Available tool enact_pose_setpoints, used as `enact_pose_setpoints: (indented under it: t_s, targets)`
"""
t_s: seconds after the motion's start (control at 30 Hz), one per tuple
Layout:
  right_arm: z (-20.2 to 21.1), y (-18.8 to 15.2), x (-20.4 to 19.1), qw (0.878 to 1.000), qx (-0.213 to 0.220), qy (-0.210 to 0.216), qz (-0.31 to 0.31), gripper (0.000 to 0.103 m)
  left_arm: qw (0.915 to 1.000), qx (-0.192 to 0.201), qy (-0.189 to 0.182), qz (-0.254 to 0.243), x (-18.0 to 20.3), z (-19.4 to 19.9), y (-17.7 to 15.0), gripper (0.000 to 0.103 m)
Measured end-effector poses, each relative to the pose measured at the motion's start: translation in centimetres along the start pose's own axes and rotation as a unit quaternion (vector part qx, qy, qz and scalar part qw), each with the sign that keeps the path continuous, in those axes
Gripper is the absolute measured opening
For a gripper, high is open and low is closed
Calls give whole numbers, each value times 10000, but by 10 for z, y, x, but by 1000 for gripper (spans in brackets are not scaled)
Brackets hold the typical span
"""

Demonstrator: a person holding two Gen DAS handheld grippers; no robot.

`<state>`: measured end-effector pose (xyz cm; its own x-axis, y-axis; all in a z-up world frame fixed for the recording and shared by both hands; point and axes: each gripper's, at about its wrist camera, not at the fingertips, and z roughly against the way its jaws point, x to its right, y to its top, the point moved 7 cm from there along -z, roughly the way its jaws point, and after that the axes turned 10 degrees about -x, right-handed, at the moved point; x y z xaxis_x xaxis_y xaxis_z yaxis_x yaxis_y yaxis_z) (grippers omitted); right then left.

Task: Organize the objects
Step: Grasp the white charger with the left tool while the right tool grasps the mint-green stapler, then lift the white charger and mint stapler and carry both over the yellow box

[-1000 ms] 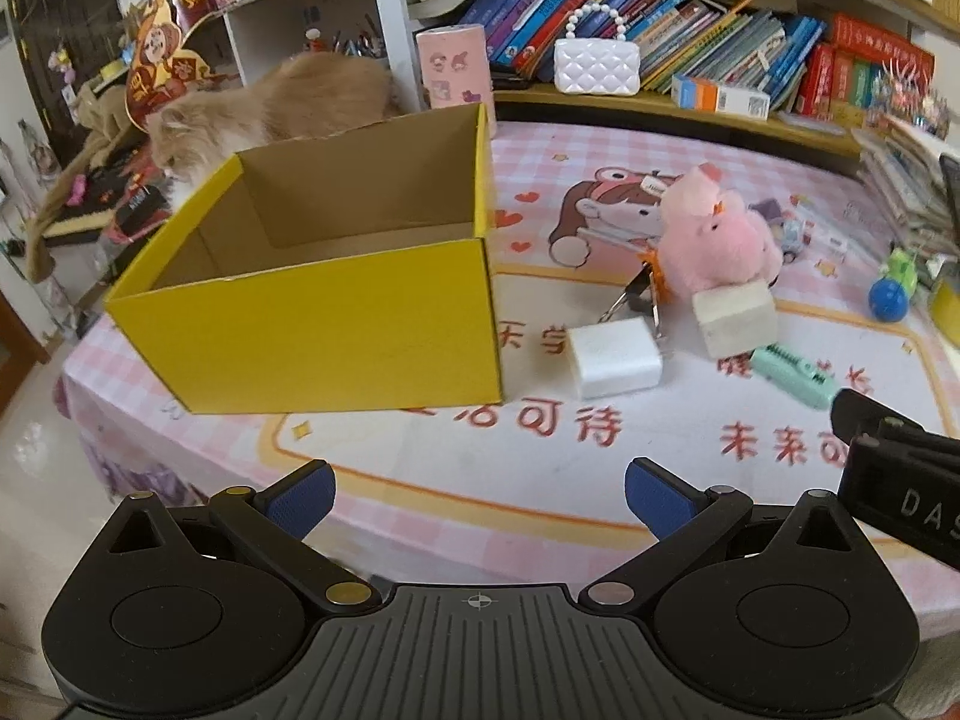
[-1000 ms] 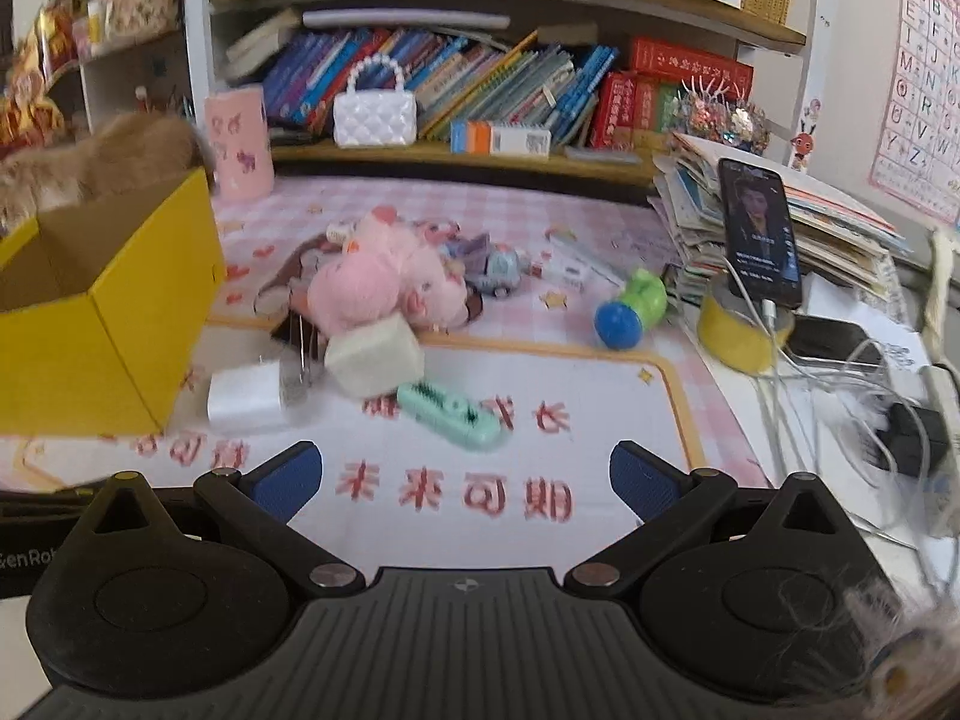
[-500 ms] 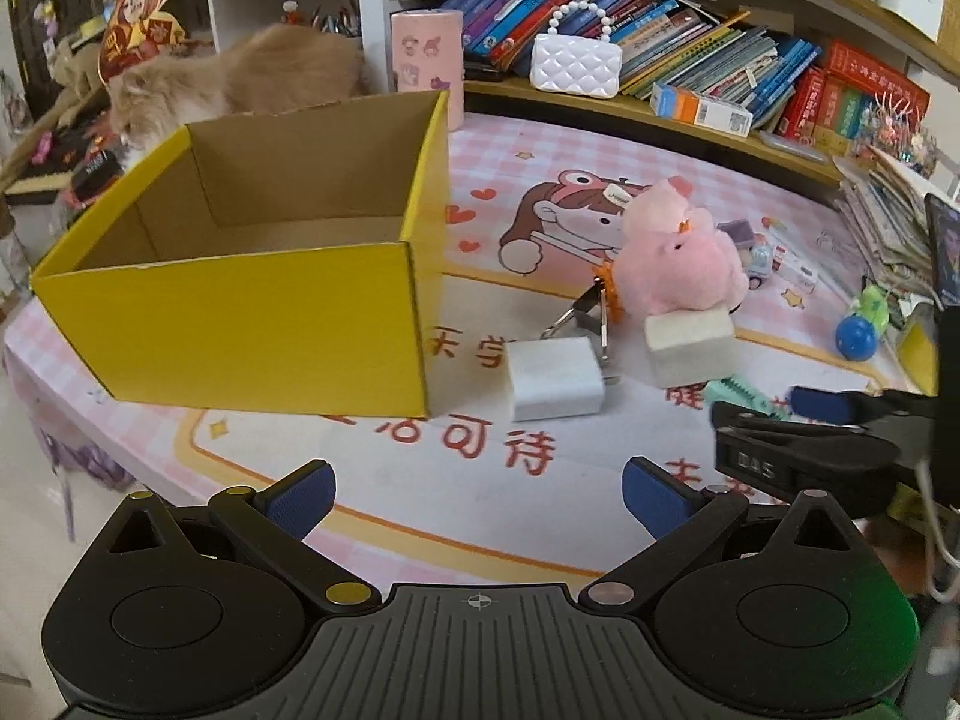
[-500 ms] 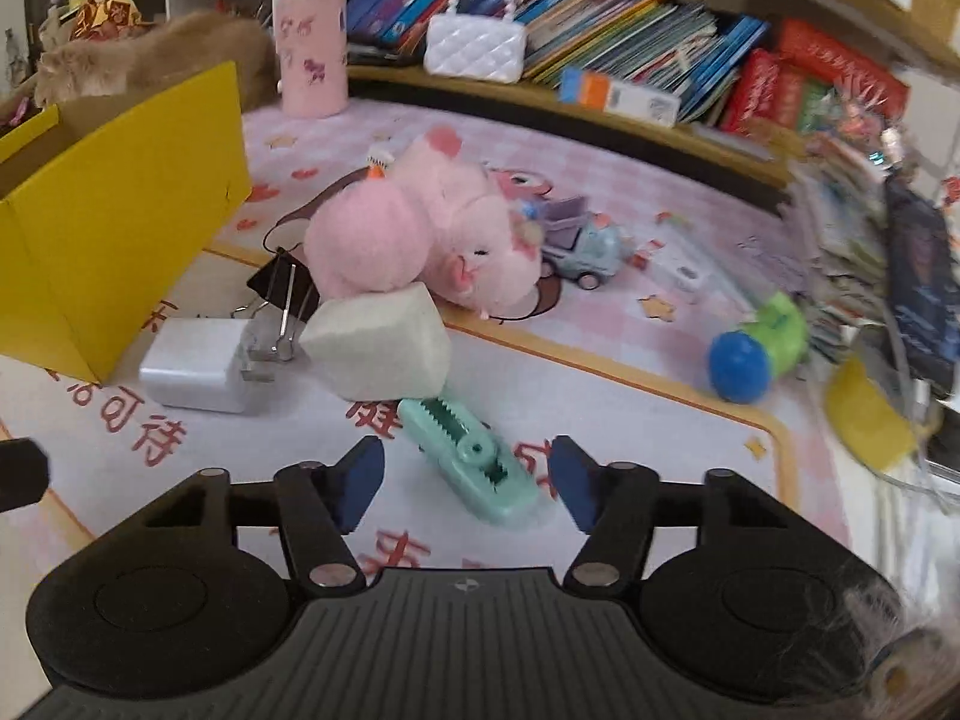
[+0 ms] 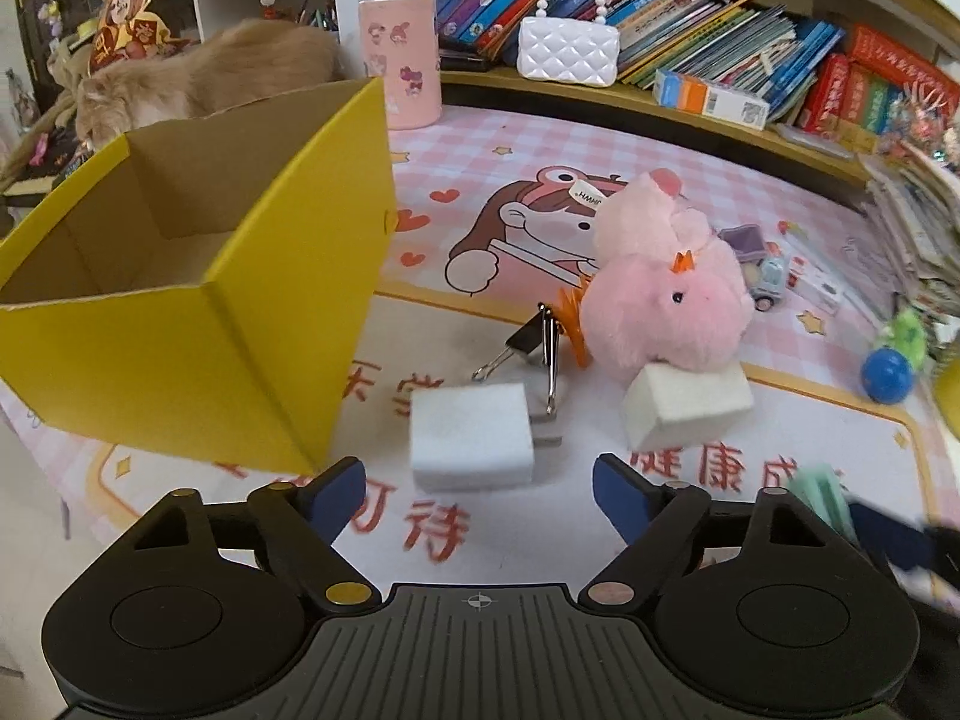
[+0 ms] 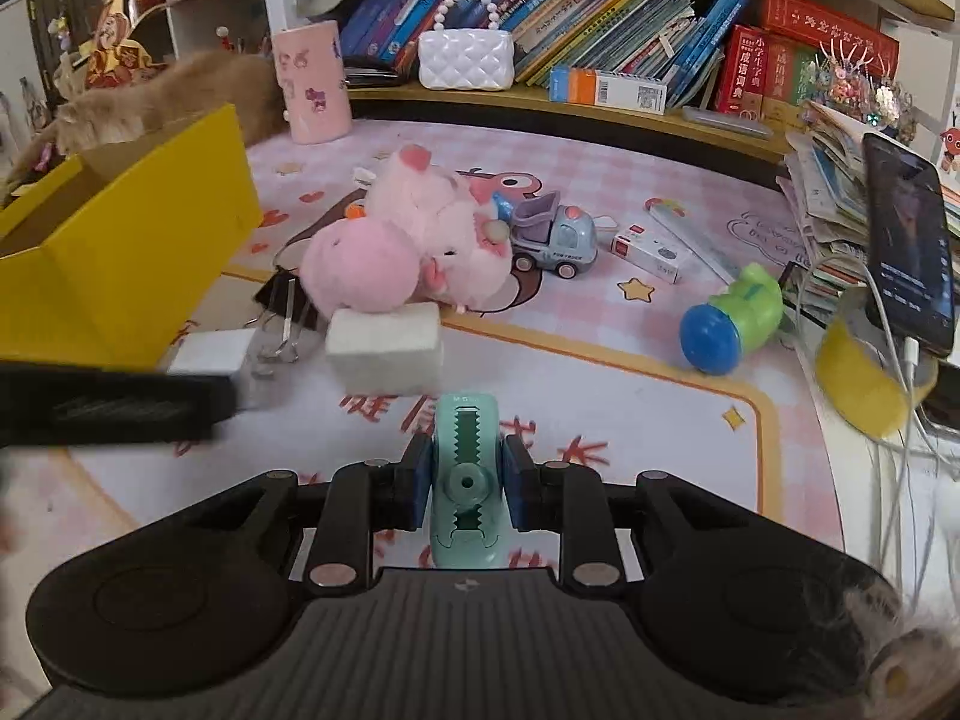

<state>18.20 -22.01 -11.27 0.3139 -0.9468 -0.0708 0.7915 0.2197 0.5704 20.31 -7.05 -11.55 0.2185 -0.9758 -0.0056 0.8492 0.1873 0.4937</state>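
Observation:
My right gripper (image 6: 466, 483) is shut on a mint-green correction tape (image 6: 465, 462) lying on the mat; it also shows at the right of the left wrist view (image 5: 819, 495). My left gripper (image 5: 480, 495) is open and empty, just in front of a white charger plug (image 5: 471, 435). An open yellow cardboard box (image 5: 180, 312) stands at the left, also in the right wrist view (image 6: 120, 252). A white foam block (image 5: 687, 405), a black binder clip (image 5: 531, 342) and a pink plush toy (image 5: 660, 294) lie behind the plug.
A toy truck (image 6: 555, 237), a small white box (image 6: 651, 252) and a green-and-blue toy (image 6: 732, 321) lie on the pink mat. A phone (image 6: 909, 240) leans on a paper stack at right. A cat (image 5: 204, 78) sits behind the box. Bookshelf at back.
My right gripper moved forward over the correction tape and shut on it. My left gripper moved right and closer to the white charger plug.

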Motion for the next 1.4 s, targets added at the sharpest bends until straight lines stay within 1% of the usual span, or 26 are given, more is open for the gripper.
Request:
enact_pose_setpoints:
  t_s: [0.2,0.23,0.27,0.33,0.43,0.67,0.8,0.9,1.07,1.2,1.3,1.4]
  targets:
    - [16,-12,-8,9997,-154,176,29,23,9996,51,292,35,4,-20,10,82]
    - [17,-12,-8,9996,-180,213,16,23,9994,18,330,44,3,-24,11,76]
    - [19,-13,-8,9995,-200,231,8,23,9994,-21,331,49,3,-27,10,74]
    - [22,-14,-9,9996,-178,206,51,23,9996,-104,250,29,5,-33,8,66]
    - [28,-14,-8,9998,-105,157,42,23,9995,-76,300,-23,5,-32,5,65]
    - [29,-20,-6,9994,-187,183,-240,23,9997,-210,-108,-48,-5,-4,-20,65]
    - [29,-25,-13,9990,-256,200,-298,23,9988,-310,-379,-26,-13,15,-37,64]
    - [30,-29,-20,9989,-291,209,-293,23,9983,-284,-506,21,-23,31,-46,64]
    - [34,-34,-36,9988,-313,234,-291,23,9975,-196,-652,181,-50,55,-54,64]
    - [38,-33,-57,9991,-265,254,-214,23,9967,-142,-731,333,-75,68,-61,65]
    - [39,-30,-75,9993,-193,240,-194,23,9969,-99,-705,334,-95,72,-64,65]
    - [38,-29,-98,9990,-222,296,-240,23,9972,-62,-672,309,-117,76,-66,65]
